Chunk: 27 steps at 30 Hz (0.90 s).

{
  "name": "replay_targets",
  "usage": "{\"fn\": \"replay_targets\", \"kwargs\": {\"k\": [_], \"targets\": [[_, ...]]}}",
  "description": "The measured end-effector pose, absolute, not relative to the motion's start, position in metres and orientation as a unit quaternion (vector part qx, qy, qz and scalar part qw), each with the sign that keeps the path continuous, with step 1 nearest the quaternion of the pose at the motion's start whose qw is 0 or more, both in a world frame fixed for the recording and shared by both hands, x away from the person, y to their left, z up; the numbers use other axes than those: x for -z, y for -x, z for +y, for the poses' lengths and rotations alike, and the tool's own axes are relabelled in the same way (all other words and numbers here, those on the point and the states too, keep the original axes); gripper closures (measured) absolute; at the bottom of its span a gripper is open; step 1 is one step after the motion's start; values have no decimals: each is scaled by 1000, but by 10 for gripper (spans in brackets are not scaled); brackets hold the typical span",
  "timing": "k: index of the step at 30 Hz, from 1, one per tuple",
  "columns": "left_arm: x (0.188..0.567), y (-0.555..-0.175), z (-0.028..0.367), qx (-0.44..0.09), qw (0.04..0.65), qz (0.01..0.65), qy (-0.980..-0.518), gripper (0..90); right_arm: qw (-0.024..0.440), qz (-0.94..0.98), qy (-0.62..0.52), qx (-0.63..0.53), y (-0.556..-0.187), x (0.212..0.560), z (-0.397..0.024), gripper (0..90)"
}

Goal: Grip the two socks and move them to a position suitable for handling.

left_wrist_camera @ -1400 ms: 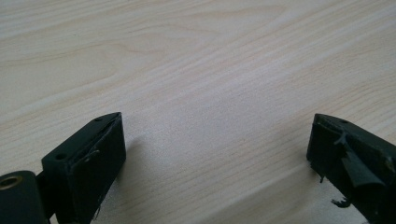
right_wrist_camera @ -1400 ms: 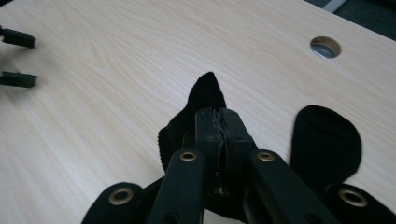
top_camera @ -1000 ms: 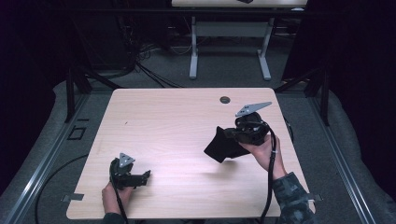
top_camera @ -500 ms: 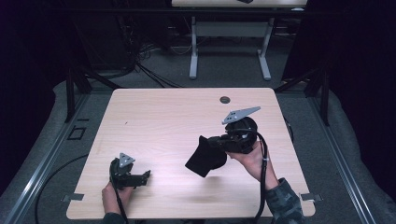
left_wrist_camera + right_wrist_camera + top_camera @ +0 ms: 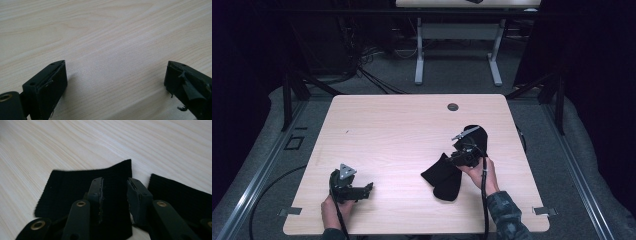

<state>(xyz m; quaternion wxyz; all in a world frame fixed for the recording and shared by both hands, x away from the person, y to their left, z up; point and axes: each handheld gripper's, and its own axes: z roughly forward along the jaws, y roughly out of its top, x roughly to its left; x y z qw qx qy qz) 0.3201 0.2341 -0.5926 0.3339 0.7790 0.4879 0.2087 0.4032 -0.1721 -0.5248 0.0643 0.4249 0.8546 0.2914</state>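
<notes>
One black knitted cloth (image 5: 447, 175) lies on the bench (image 5: 397, 135) at about 4 o'clock from its centre, flat in part, with a further fold showing beyond the right claw (image 5: 458, 156) toward 1 o'clock. Judged soft, light and limp: it will drape and bunch, not slide as a sheet; an edge or corner gives the surest hold. In the right gripper view a raised fold of the cloth (image 5: 115, 195) stands between the jaws, which have just been opening and appear to have slackened off it. The left claw (image 5: 362, 190), at 7 o'clock, is spread wide over bare wood, holding nothing. Count: one cloth, two claws, one dark grommet (image 5: 453, 106) at 1 o'clock.
</notes>
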Motion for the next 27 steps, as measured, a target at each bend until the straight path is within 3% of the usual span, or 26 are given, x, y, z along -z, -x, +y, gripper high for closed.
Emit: {"fn": "replay_targets", "kwargs": {"k": [7,11,27], "targets": [[593,-320,234,-209,333,488,-779,47,69,883,-375,-274,-389,540,-178,623],[593,-320,234,-209,333,488,-779,47,49,900,-352,-253,-385,554,-177,580],[592,-320,234,-210,332,487,-780,47,91,863,-413,-278,-353,561,-168,619]]}}
